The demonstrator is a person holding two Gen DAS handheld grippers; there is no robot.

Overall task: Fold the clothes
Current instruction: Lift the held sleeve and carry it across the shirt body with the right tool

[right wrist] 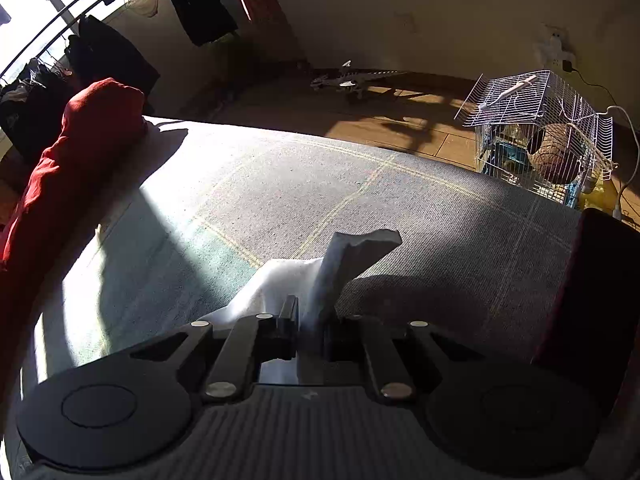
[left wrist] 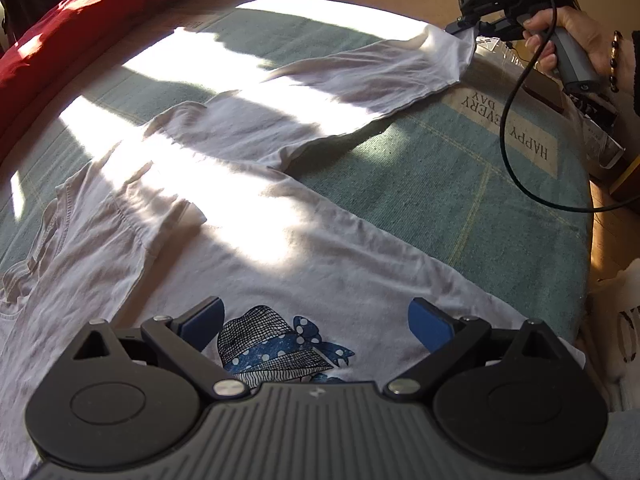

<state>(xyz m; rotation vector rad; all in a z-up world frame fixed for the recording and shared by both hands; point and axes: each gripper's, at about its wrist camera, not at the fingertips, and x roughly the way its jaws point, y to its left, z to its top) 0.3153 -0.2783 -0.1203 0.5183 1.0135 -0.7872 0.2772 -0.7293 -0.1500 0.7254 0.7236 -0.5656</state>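
Note:
A white long-sleeved shirt (left wrist: 248, 216) with a blue hat print (left wrist: 280, 344) lies spread on a teal checked mat (left wrist: 440, 184). My left gripper (left wrist: 316, 324) is open and empty, hovering just above the printed chest. One sleeve (left wrist: 360, 76) stretches to the far right, where my right gripper (left wrist: 466, 30) is shut on its cuff. In the right wrist view the right gripper (right wrist: 310, 316) pinches the white cuff (right wrist: 344, 256), which sticks up between the shut fingers above the mat (right wrist: 400, 208).
A red bundle of cloth (left wrist: 80, 28) lies along the mat's far left edge and also shows in the right wrist view (right wrist: 68, 168). A wire pet cage (right wrist: 540, 136) stands on the wooden floor beyond the mat. Dark clothes (right wrist: 112, 60) hang on a rail.

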